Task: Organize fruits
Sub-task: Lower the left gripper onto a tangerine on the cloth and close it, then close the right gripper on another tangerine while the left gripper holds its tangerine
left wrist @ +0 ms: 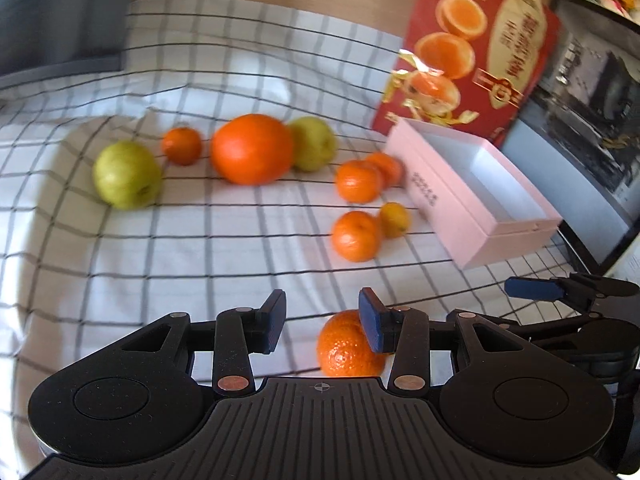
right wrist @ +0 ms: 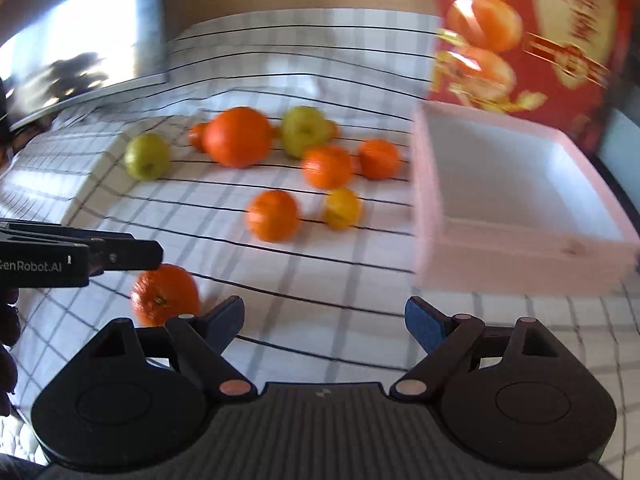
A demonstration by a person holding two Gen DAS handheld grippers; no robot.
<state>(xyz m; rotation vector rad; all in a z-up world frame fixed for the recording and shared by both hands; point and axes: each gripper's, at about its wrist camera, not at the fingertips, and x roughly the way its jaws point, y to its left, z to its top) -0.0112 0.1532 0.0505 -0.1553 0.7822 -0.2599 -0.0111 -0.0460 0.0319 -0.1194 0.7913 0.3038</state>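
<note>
Checked white cloth (left wrist: 168, 248) covers the whole work surface, rumpled at the far end. Landmark: pink box (left wrist: 476, 200), open and holding nothing, red orange carton (left wrist: 472, 48) upright behind it.

Left to right, all placed from the pink box: green apple (left wrist: 127, 174) farthest left of it; small mandarin (left wrist: 182, 146); big orange (left wrist: 252, 149) touching a second green apple (left wrist: 314, 143); two mandarins just beside the box's near-left wall; another mandarin with a yellowish one below those. Nearest mandarin (left wrist: 350, 346) lies well short of the box, under my left gripper (left wrist: 324, 318).

Left gripper: jaws partly apart, nothing gripped; right pad overlaps the mandarin's top edge, contact unclear. Right gripper (right wrist: 324, 322): jaws wide, nothing between them.

Handling, my guess: mandarin is light, loose-skinned, soft; rolls easily on cloth. Take it across the widest middle, gentle squeeze, or the peel bruises.

Views: the left wrist camera shows the mandarin sitting off-centre between my jaws. The right wrist camera shows its stem end and the left gripper just above it, plus more of the box's bare floor, though blurred.
</note>
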